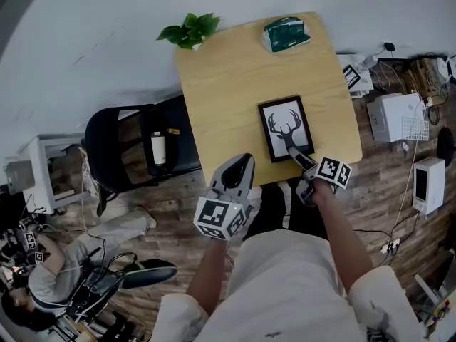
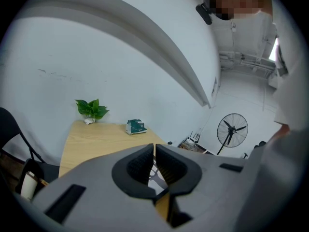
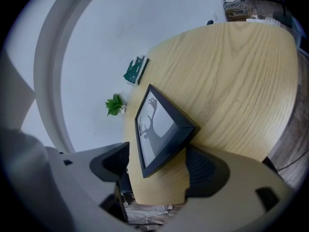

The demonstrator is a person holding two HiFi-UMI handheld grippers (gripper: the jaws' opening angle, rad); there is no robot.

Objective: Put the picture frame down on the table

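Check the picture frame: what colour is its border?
The picture frame has a black border; the right gripper view shows it best.

Left gripper [image 2: 154,166] closed; right gripper [image 3: 157,161] wide

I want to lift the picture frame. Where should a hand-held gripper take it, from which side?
Its near short edge, approached from the front of the table: the picture frame lies flat with that end by the front edge.
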